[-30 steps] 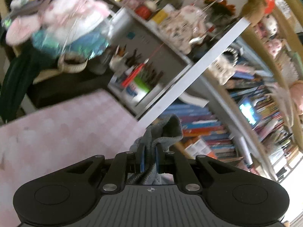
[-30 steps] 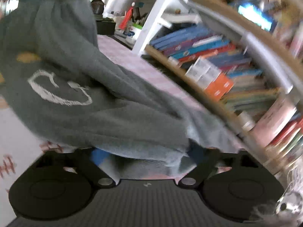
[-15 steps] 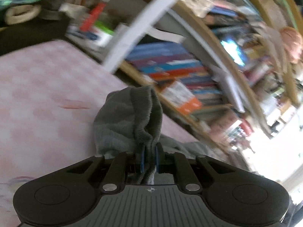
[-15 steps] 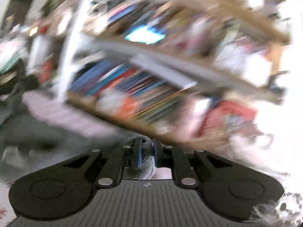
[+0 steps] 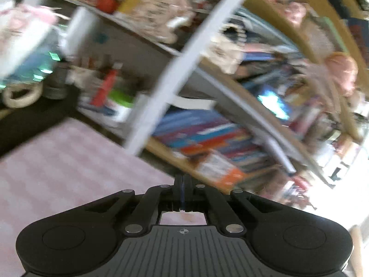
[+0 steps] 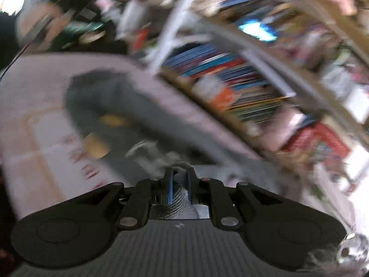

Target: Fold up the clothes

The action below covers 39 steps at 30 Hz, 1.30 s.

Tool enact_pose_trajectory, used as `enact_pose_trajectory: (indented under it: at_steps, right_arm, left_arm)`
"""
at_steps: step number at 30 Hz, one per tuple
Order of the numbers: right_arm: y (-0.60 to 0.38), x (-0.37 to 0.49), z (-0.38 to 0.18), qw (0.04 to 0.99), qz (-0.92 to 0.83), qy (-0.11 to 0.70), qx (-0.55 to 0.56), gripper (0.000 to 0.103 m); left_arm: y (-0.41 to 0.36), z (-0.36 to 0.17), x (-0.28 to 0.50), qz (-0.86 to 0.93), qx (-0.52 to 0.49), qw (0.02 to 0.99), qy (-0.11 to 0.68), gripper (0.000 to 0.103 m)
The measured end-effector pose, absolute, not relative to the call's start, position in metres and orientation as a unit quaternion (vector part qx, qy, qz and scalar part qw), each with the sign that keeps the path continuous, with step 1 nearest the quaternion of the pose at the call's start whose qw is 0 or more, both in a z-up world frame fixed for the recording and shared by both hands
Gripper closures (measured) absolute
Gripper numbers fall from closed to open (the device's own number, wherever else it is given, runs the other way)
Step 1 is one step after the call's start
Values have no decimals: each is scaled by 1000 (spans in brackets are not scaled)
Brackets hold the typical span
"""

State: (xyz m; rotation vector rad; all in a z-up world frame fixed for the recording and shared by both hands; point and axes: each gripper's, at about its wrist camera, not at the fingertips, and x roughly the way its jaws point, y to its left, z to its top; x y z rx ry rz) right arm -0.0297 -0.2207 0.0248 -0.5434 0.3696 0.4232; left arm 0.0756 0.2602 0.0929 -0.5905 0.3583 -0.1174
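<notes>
Grey garment (image 6: 129, 106) gone from left gripper (image 5: 182, 194)

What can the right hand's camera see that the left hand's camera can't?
Only the right wrist view shows the grey sweater lying on the pink surface, its ribbed edge pinched in the right gripper. Only the left wrist view shows the left gripper, shut with nothing in it. Both show the bookshelf full of colourful books.

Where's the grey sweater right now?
In the right wrist view, the grey sweater lies spread on the pink bedcover left of the bookshelf, its ribbed edge clamped in the right gripper. The left gripper is shut on nothing.
</notes>
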Motion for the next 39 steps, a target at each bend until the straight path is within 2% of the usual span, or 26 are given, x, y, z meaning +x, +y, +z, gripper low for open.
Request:
enact_pose_trajectory:
  at_steps: [4, 5, 7, 9, 11, 12, 15, 20, 21, 22, 23, 25, 27, 31, 35, 37, 39]
  right_arm:
    - [-201, -31, 6, 901, 240, 211, -295, 92]
    - [-199, -32, 3, 898, 242, 215, -298, 92]
    - [-206, -30, 6, 906, 216, 212, -295, 92]
    - [-216, -27, 13, 914, 175, 205, -304, 92]
    - [-230, -23, 18, 921, 105, 195, -319, 92]
    - [-238, -20, 21, 923, 64, 189, -328, 92]
    - [-261, -16, 27, 924, -9, 191, -332, 95]
    - [-275, -22, 26, 930, -12, 202, -307, 95]
    - [-277, -24, 25, 931, -9, 204, -303, 95]
    - [-278, -24, 24, 932, -4, 206, -299, 95]
    - [-277, -24, 22, 933, 4, 207, -294, 95]
    - [-273, -24, 18, 935, 23, 209, -284, 95]
    - [-265, -22, 15, 934, 41, 210, -286, 95]
    - [-251, -17, 10, 930, 70, 211, -292, 95]
    - [-243, -13, 8, 930, 94, 209, -288, 95]
    - [-239, -11, 5, 930, 106, 207, -284, 95]
    - [-235, -9, 2, 930, 118, 209, -279, 95]
  left_arm:
    - [258, 76, 62, -71, -270, 934, 221, 100]
    - [253, 70, 60, -80, -265, 931, 237, 95]
    - [236, 57, 57, -114, -255, 924, 262, 79]
    - [216, 49, 52, -160, -240, 919, 270, 42]
    - [196, 42, 50, -207, -216, 914, 273, 25]
    - [185, 41, 49, -219, -200, 914, 276, 23]
    - [158, 35, 51, -219, -140, 922, 288, 23]
    - [125, 21, 62, -173, -31, 938, 298, 24]
    - [124, 18, 65, -171, -30, 938, 300, 30]
    - [125, 16, 67, -171, -36, 937, 302, 43]
    - [128, 14, 70, -177, -53, 934, 306, 67]
    - [136, 12, 76, -195, -96, 924, 315, 80]
    - [147, 14, 74, -214, -136, 916, 310, 87]
    - [201, 38, 56, -187, -241, 920, 246, 88]
    - [267, 48, 41, -33, -337, 919, 201, 85]
    - [287, 45, 34, 27, -344, 915, 210, 79]
    - [294, 42, 25, 34, -340, 913, 222, 62]
